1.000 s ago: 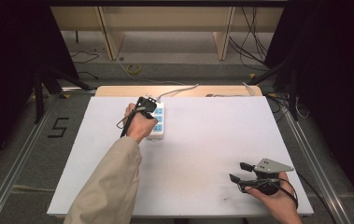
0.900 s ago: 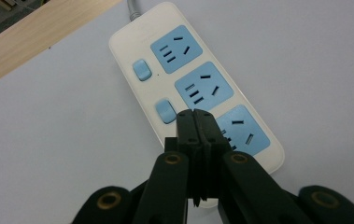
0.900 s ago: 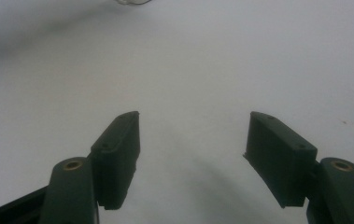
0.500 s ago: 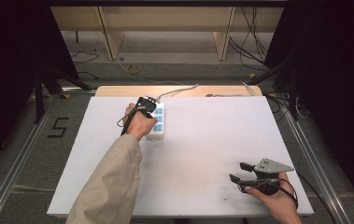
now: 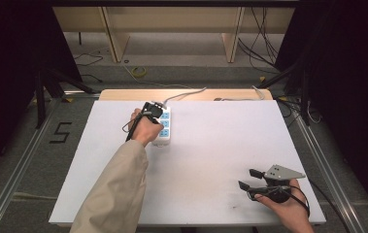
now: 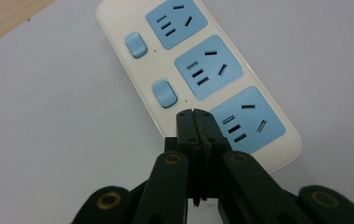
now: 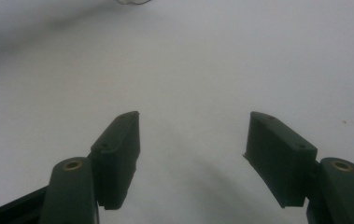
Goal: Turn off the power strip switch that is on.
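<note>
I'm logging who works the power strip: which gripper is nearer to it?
Left. The left gripper has its shut jaws right at the power strip, beside its nearest socket. The right gripper sits open at the table's near right corner, well away from it.

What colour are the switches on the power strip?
Light blue, matching the socket faces; the switches on the white power strip show best in the left gripper view.

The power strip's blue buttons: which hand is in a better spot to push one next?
Probably the left. The left gripper is shut, its tip right over the power strip beside a blue switch. The right gripper sits open, far off near the table's edge.
</note>
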{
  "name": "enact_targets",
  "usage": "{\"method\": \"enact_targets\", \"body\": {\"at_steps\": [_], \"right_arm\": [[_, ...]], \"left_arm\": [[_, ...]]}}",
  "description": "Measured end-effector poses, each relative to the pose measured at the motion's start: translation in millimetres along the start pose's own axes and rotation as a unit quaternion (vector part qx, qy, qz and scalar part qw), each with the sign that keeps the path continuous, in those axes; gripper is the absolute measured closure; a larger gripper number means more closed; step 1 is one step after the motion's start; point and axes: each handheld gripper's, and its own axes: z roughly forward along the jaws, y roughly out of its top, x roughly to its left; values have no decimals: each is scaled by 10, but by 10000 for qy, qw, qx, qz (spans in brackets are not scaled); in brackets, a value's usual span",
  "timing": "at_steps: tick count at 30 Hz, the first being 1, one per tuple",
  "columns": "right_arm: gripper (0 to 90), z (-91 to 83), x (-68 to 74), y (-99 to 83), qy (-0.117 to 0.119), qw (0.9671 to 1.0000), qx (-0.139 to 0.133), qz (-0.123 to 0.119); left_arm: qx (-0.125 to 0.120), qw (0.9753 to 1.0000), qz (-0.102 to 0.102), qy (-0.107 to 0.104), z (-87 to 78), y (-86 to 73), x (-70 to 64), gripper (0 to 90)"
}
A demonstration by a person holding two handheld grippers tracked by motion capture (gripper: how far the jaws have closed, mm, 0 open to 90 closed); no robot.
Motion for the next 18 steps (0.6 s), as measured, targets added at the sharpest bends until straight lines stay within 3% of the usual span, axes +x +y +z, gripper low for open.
{"method": "enact_targets", "body": {"at_steps": [18], "right_arm": [[360,0,-5,-4,7,10000,-9,-4]], "left_arm": [[162,9999,-25,-45,93,-5,-16,896]]}}
